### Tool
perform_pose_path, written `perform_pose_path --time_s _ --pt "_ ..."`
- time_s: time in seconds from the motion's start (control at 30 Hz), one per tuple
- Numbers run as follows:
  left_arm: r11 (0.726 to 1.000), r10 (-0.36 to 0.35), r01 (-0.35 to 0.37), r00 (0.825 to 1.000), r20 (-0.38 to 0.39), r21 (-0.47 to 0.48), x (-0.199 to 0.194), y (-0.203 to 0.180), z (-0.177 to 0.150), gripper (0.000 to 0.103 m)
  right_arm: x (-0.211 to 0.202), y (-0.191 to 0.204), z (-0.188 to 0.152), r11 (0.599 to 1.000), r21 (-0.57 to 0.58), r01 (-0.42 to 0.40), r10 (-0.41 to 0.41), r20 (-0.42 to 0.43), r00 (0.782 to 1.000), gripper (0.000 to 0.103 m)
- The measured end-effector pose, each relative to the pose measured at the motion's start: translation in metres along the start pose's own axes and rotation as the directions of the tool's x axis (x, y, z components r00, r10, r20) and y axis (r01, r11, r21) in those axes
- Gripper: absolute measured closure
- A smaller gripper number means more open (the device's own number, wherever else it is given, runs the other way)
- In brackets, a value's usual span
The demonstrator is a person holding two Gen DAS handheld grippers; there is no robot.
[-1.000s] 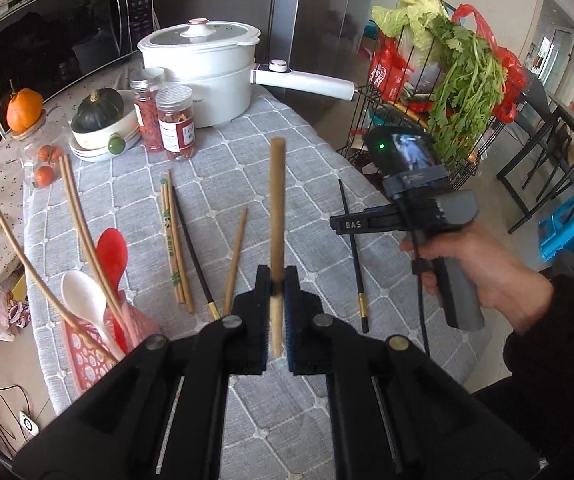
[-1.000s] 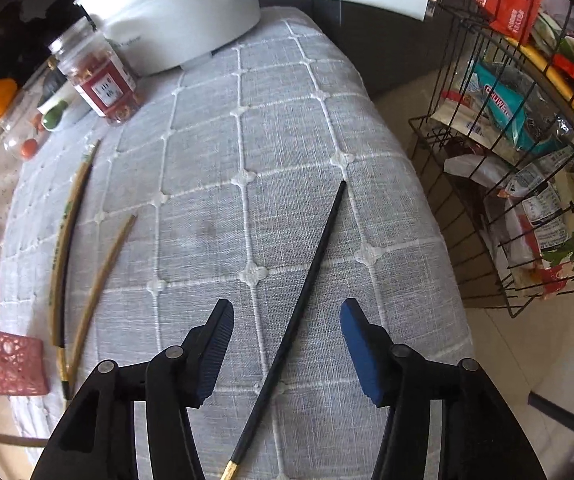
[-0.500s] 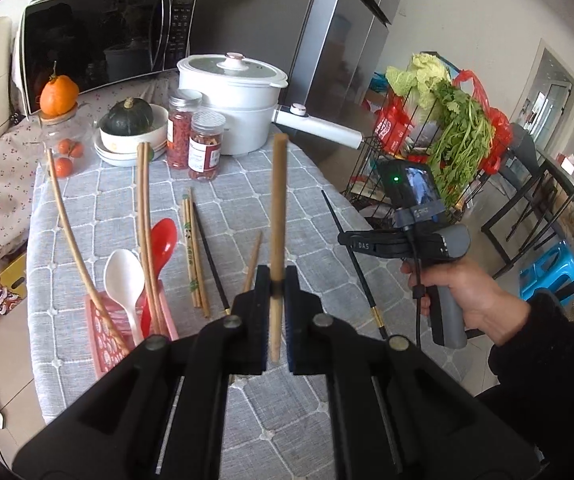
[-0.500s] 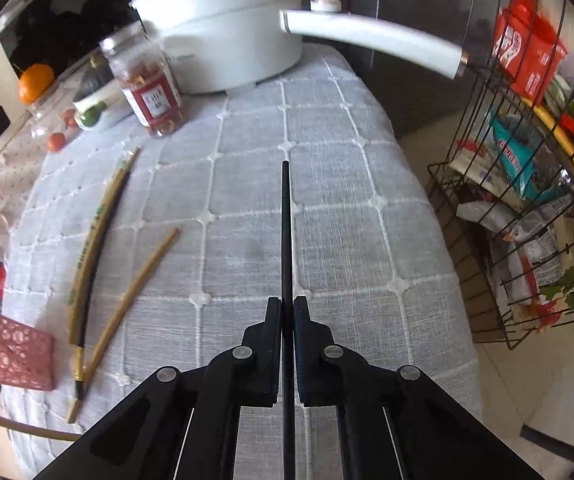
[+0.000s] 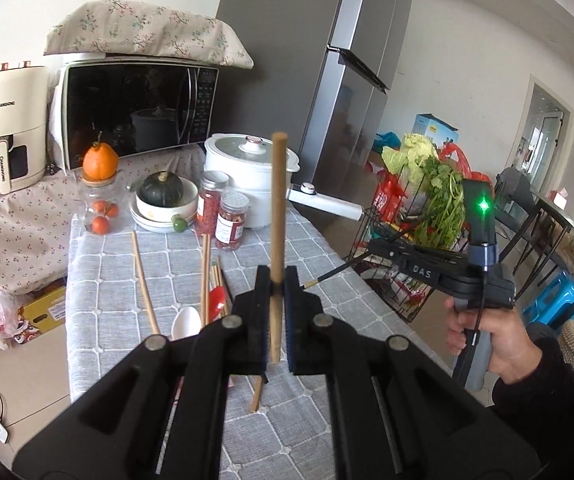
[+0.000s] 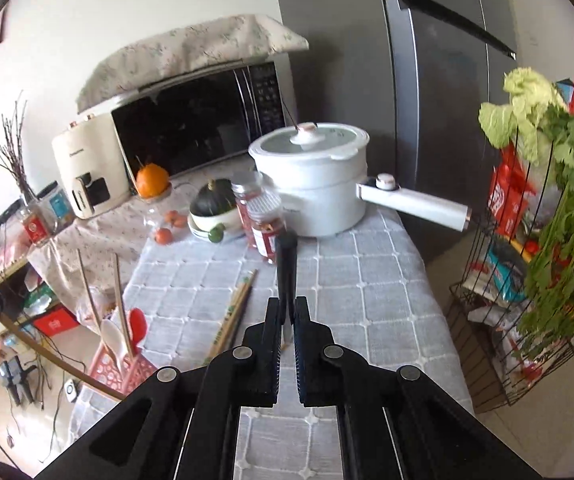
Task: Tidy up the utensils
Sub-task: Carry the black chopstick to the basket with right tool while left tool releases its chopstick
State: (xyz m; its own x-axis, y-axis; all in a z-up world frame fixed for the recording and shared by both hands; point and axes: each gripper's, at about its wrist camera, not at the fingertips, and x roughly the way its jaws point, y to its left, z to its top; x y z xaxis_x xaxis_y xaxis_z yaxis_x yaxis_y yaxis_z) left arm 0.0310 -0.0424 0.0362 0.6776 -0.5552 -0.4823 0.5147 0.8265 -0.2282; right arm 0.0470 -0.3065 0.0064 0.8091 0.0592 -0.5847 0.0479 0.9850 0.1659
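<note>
My left gripper (image 5: 275, 280) is shut on a wooden chopstick (image 5: 277, 216) that points up and forward, lifted above the table. My right gripper (image 6: 287, 304) is shut on a black chopstick (image 6: 286, 268) and holds it in the air; it also shows in the left wrist view (image 5: 371, 250), to the right. A pink utensil basket (image 6: 121, 364) at the table's left edge holds a white spoon (image 6: 113, 334), a red spoon (image 6: 137, 320) and long wooden chopsticks (image 6: 119, 296). More chopsticks (image 6: 235, 308) lie on the grey cloth.
A white pot (image 6: 315, 176) with a long handle (image 6: 415, 204), two jars (image 6: 265, 220), a bowl with a squash (image 6: 213, 204) and a microwave (image 6: 199, 120) stand at the back. A wire rack of vegetables (image 6: 543, 240) stands right of the table.
Both grippers have risen well above the table, each with its chopstick. The right gripper closed on the black chopstick a second ago and lifted it off the cloth.
</note>
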Motion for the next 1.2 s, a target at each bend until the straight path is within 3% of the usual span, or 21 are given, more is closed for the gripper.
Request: perform_pose_path --time_s 0.13,0.33,0.47,0.87,0.93,1.0,1.03,1.2 --pt "0.998 0.054 -0.054 0.998 0.045 -0.011 -0.013 0.013 0.006 0.096 -0.019 0.015 0.013 0.999 -0.010 -0.049 0.049 0.049 0.998 0.097" --pt "0.989 0.146 -0.146 0.989 0.031 -0.010 -0.015 0.032 0.006 0.096 -0.027 0.033 0.020 0.988 -0.008 -0.154 0.154 0.023 0.988 0.097" --pt "0.978 0.208 -0.208 0.978 -0.008 0.014 -0.006 0.041 -0.001 0.096 -0.031 0.046 0.018 0.975 -0.013 -0.220 0.220 0.017 0.975 0.097" --pt "0.974 0.227 -0.228 0.959 -0.172 0.012 0.038 0.060 -0.019 0.096 -0.036 0.092 0.017 0.948 -0.076 -0.309 0.312 0.035 0.949 0.097" --pt "0.971 0.235 -0.238 0.955 -0.180 0.006 0.042 0.062 -0.021 0.087 -0.035 0.097 0.015 0.945 -0.082 -0.317 0.320 0.035 0.947 0.097" --pt "0.967 0.247 -0.253 0.952 -0.179 -0.009 0.043 0.064 -0.022 0.042 -0.033 0.102 0.014 0.942 -0.084 -0.325 0.329 0.035 0.944 0.097" --pt "0.964 0.257 -0.264 0.952 -0.167 -0.021 0.041 0.065 -0.021 0.035 -0.032 0.104 0.013 0.941 -0.086 -0.328 0.332 0.034 0.943 0.097" --pt "0.962 0.255 -0.266 0.955 -0.151 -0.058 0.032 0.069 -0.018 0.032 -0.025 0.112 0.010 0.935 -0.090 -0.343 0.347 0.036 0.937 0.097"
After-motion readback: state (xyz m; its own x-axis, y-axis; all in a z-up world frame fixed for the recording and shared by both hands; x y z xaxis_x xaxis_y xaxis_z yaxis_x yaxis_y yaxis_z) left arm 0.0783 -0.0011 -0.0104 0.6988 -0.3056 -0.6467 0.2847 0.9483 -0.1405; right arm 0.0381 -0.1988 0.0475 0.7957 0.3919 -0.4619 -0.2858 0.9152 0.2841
